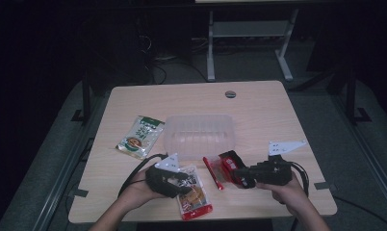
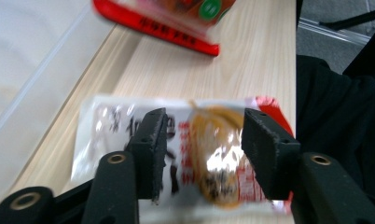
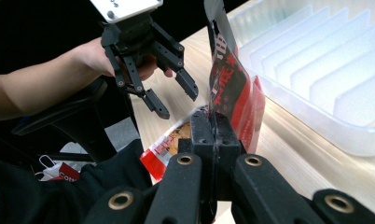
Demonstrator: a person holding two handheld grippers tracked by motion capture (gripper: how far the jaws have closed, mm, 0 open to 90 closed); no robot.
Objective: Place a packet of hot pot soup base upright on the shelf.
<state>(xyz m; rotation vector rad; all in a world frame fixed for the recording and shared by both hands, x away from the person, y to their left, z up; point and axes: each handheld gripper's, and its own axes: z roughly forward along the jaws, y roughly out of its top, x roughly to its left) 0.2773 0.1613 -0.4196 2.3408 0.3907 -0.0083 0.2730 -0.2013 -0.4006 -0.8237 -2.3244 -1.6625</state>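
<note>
A white and red snack packet [image 1: 195, 196] with orange food printed on it lies near the table's front edge. My left gripper [image 1: 183, 181] hovers over it, open, and the packet [image 2: 195, 154] shows between and below its jaws. My right gripper [image 1: 240, 172] is shut on the edge of a red and black packet [image 1: 228, 166], holding it [image 3: 228, 79] upright on edge beside the clear plastic container [image 3: 316, 70]. In the right gripper view my right gripper [image 3: 212, 120] has its jaws pressed together, and the left gripper [image 3: 175, 97] stands open above the white and red packet [image 3: 169, 142].
The clear ribbed container [image 1: 199, 134] sits mid-table. A green and white packet [image 1: 139, 136] lies left of it. A thin red item [image 1: 212, 172] lies between the grippers. Another packet's red edge [image 2: 157, 21] shows beyond the left jaws. The table's front edge is close.
</note>
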